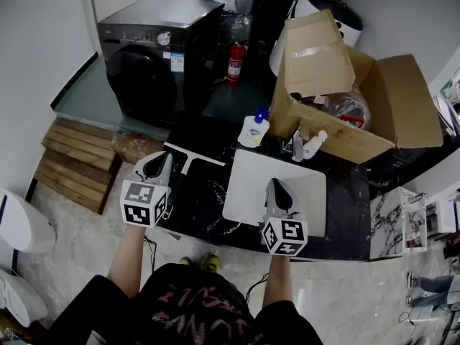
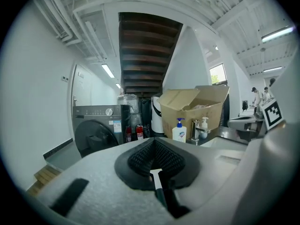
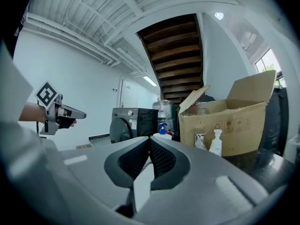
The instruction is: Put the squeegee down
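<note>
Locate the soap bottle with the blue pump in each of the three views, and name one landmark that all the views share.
Head view: the soap bottle is at centre, just left of the cardboard box.
Left gripper view: right of centre, against the box's lower left corner.
Right gripper view: centre, left of the box.
Shared landmark: the cardboard box.

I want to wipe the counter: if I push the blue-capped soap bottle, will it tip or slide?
Pushed near its pump, the soap bottle may tip, since the pump stands high above its base. Pushed low, it likely slides, because the counter looks glossy. It seems plastic, so hardly fragile.
</note>
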The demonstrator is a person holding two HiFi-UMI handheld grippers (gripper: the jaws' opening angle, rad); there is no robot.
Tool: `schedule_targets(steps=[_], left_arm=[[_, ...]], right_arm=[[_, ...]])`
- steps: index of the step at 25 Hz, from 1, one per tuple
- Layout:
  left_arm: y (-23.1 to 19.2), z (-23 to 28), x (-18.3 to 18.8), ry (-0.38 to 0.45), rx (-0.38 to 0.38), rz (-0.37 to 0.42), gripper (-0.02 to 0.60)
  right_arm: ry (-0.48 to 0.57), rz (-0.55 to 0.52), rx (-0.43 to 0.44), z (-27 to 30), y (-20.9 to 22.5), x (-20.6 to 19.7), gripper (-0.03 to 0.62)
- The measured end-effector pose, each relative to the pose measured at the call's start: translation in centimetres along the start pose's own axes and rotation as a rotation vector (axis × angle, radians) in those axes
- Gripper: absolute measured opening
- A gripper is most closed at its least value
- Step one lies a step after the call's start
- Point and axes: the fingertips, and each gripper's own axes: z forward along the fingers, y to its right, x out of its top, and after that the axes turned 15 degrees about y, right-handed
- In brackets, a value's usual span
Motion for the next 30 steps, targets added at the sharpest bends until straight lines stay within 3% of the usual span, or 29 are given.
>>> schedule_targets(steps=[11,30], left_arm=[[0.8,-0.9,2.1,0.055,-0.012,0.025,0.006],[0.5,-0.8,2.7,0.068,-0.035,0.060,0.006]], right_arm=[[0.011,0.012,-0.012,-0.3,0.2,0.8,0.003],[0.023,-0.011,-0.012,-0.2,0.5,2.1,0.002]])
